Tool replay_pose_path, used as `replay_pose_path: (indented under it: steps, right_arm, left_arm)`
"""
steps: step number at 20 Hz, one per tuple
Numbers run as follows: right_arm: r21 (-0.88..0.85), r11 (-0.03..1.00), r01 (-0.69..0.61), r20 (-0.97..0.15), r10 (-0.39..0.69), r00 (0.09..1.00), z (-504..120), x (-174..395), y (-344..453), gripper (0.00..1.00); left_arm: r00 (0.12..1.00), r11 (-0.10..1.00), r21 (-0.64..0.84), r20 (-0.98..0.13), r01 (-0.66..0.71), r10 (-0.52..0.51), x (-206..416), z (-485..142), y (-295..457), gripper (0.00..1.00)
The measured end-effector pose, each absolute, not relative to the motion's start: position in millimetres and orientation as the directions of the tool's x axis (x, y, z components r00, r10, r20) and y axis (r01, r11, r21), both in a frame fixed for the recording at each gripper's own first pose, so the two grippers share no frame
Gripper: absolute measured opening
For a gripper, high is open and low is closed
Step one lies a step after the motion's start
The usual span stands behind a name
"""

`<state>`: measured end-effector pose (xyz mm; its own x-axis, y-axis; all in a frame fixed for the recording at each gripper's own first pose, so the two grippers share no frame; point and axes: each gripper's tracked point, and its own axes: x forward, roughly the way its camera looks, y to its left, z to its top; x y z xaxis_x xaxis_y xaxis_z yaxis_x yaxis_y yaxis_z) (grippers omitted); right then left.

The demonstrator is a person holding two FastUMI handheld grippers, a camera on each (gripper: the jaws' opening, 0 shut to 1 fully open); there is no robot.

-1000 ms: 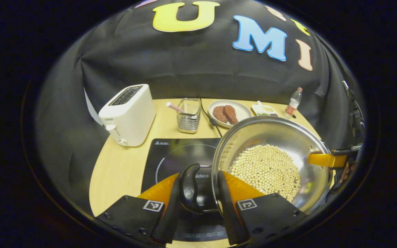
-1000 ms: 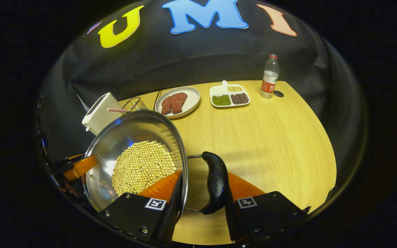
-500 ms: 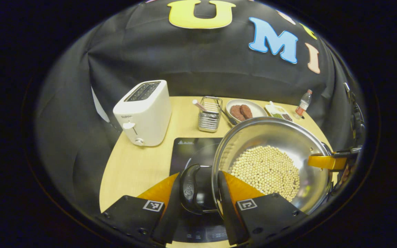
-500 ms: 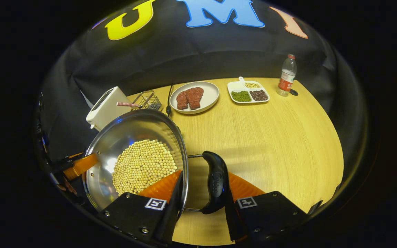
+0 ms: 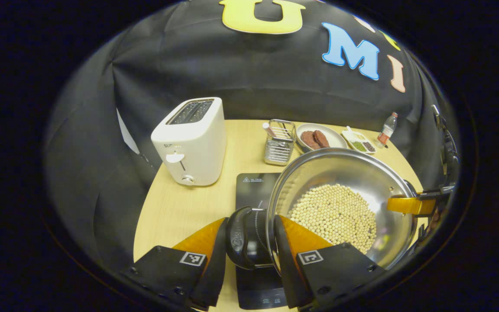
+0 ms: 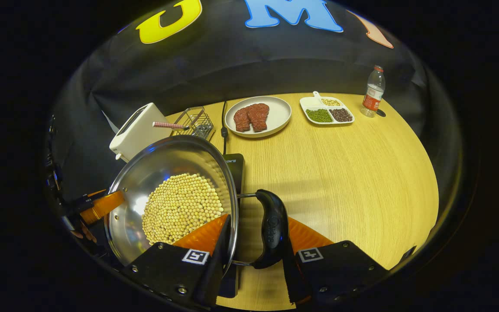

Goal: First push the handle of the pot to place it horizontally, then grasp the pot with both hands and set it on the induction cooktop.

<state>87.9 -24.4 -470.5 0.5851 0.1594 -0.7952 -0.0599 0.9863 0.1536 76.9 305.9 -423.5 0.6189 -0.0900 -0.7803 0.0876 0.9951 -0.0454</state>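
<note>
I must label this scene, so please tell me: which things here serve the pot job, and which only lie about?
Belong to the job: pot of soybeans, its two black handles, induction cooktop, left claw, right claw.

Lying about: toaster, wire basket, plate of meat, divided bean dish, water bottle.

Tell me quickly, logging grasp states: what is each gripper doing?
Left gripper: closed on the pot's left handle.
Right gripper: closed on the right handle.
</note>
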Motion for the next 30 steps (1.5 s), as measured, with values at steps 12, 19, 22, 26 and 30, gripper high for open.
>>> replay_pose_path:
  steps: [12,19,22,26,30]
  right_arm:
    - [0.147,0.988,-0.045,-0.8,0.146,0.582,-466.9,88.8,-34.0,0.6]
    - [0.15,0.988,-0.04,-0.8,0.145,0.582,-465.9,88.8,-34.3,0.6]
    - [0.163,0.986,-0.023,-0.799,0.146,0.584,-468.1,84.3,-36.4,0.6]
    - [0.155,0.986,-0.055,-0.79,0.157,0.592,-472.0,84.7,-37.9,0.65]
    - [0.165,0.983,-0.082,-0.716,0.176,0.676,-436.3,94.9,-48.0,0.97]
  left_arm:
    - [0.608,0.993,-0.07,-0.786,0.091,-0.111,98.3,-452.3,334.0,0.6]
    - [0.61,0.991,-0.088,-0.782,0.099,-0.13,100.4,-458.9,337.8,0.63]
    - [0.624,0.99,-0.102,-0.769,0.093,-0.138,102.6,-455.3,338.7,0.6]
    - [0.669,0.988,-0.15,-0.732,0.026,-0.129,97.4,-436.6,354.6,0.75]
    - [0.727,0.989,-0.134,-0.685,-0.063,-0.046,76.9,-405.3,383.8,0.96]
